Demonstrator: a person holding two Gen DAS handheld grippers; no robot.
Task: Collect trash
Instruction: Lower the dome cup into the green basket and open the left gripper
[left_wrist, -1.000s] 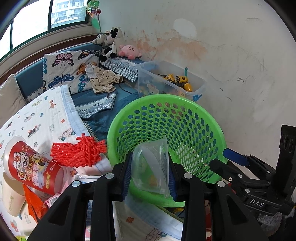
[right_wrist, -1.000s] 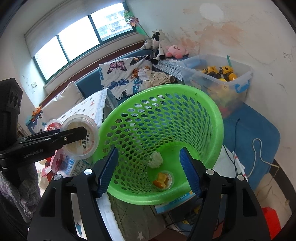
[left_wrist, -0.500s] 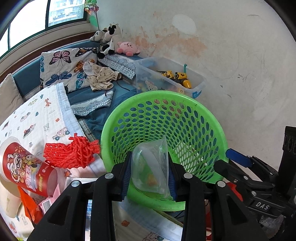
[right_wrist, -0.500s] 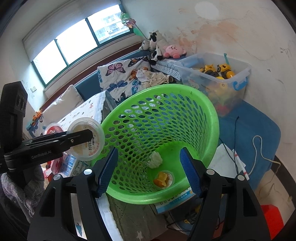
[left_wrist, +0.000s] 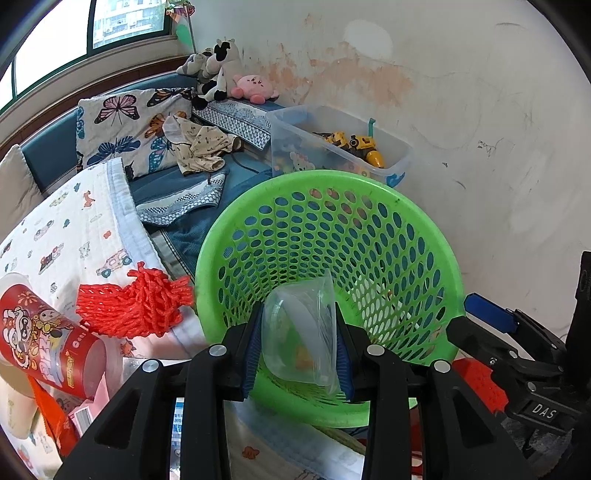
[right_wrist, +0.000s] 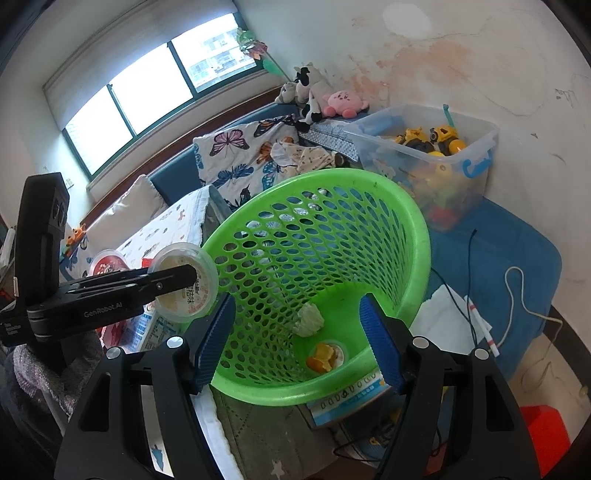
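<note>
Trash is partly in: the green basket holds a crumpled tissue and a fruit cup; my left tongs clamp a clear plastic cup at its rim; right tongs gape empty; red net and red paper cup await on the bed.

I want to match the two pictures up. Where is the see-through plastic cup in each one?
Left wrist view: the clear plastic cup sits low in the middle, pinched between the left gripper pads.
Right wrist view: the same cup is at the left, seen from its open end, beside the basket's rim.
Shared landmark: the green basket.
</note>
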